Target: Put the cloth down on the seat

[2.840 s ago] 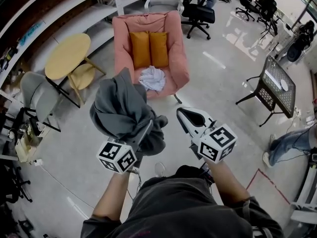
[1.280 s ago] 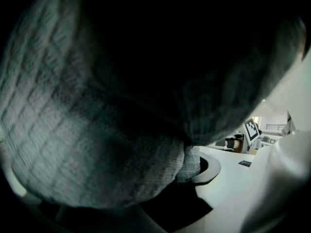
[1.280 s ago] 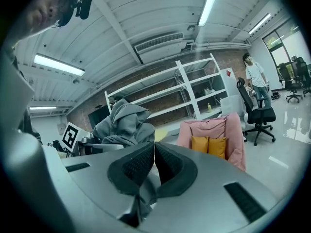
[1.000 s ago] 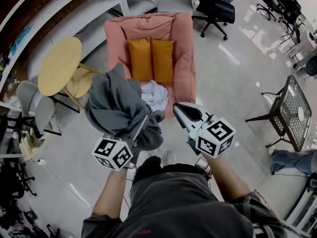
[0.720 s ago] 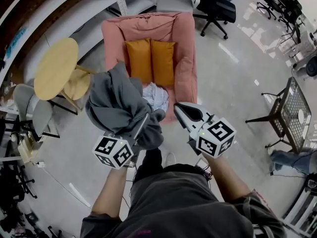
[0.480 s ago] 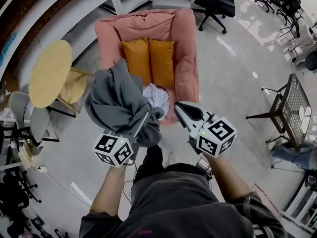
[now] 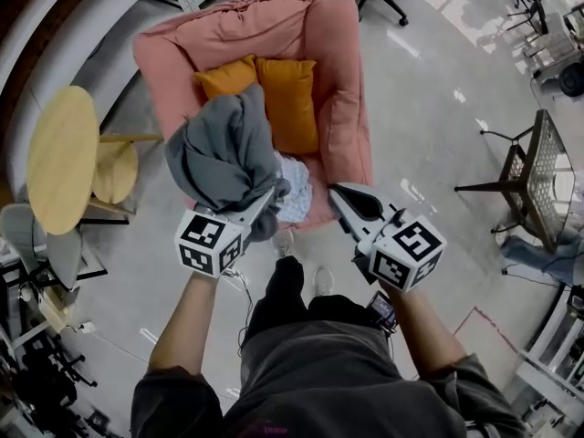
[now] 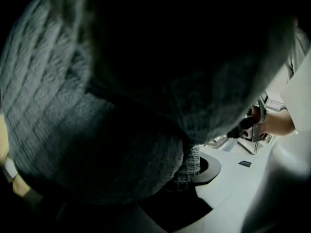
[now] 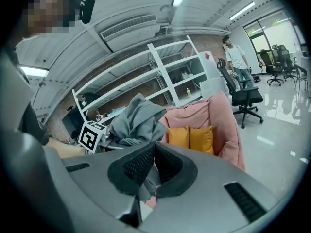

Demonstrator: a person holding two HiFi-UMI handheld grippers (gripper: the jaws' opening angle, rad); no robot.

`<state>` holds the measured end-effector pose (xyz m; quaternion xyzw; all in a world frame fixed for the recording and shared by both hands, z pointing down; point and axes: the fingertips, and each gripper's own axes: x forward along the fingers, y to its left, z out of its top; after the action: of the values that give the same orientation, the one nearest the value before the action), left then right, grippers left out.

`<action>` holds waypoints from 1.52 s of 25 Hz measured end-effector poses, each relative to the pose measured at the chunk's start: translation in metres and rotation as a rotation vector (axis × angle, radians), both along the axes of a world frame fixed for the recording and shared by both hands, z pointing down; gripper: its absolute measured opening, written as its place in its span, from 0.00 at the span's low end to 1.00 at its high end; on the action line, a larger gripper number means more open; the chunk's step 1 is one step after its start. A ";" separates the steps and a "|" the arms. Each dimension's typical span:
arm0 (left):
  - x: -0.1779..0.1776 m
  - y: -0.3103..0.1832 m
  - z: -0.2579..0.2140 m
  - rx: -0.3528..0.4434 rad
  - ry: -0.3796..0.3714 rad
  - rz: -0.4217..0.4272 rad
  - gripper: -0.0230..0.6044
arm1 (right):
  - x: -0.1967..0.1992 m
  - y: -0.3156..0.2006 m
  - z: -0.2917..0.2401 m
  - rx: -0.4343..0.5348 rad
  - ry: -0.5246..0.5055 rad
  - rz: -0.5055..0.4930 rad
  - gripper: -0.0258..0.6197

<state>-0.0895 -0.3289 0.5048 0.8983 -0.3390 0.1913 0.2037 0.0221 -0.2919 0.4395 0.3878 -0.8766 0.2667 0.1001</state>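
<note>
my left gripper [image 7: 263, 201] pinching bunched grey cloth [image 7: 222, 149], held by pink armchair [image 7: 339, 108], my right gripper [image 7: 339, 192] pressed together, empty

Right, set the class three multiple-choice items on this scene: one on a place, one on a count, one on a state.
1. The crumpled white cloth lies: A on the pink fabric armchair's seat; B on the round table; C on the floor.
2. Orange square cushions on it: A one; B two; C three.
3. The left hand-held gripper is: A empty; B clamped on the grey knitted cloth; C resting on a cushion.
Key: A, it sits before the cushions; B, a pair side by side; B, cloth bunches from its jaws.
</note>
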 end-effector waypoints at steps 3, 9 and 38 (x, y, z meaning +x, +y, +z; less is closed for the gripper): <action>0.004 -0.022 0.035 -0.008 -0.084 0.065 0.46 | -0.001 -0.016 0.022 -0.037 -0.004 0.027 0.06; 0.009 -0.044 0.119 -0.041 -0.247 0.186 0.46 | -0.002 -0.044 0.063 -0.077 -0.012 0.053 0.06; 0.029 -0.012 0.418 -0.020 -0.932 0.609 0.62 | -0.004 -0.054 0.324 -0.304 0.116 0.078 0.06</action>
<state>-0.0608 -0.3404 0.9224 0.7739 -0.1165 0.6221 -0.0236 0.0177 -0.3455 0.7640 0.4164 -0.8032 0.3773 0.1977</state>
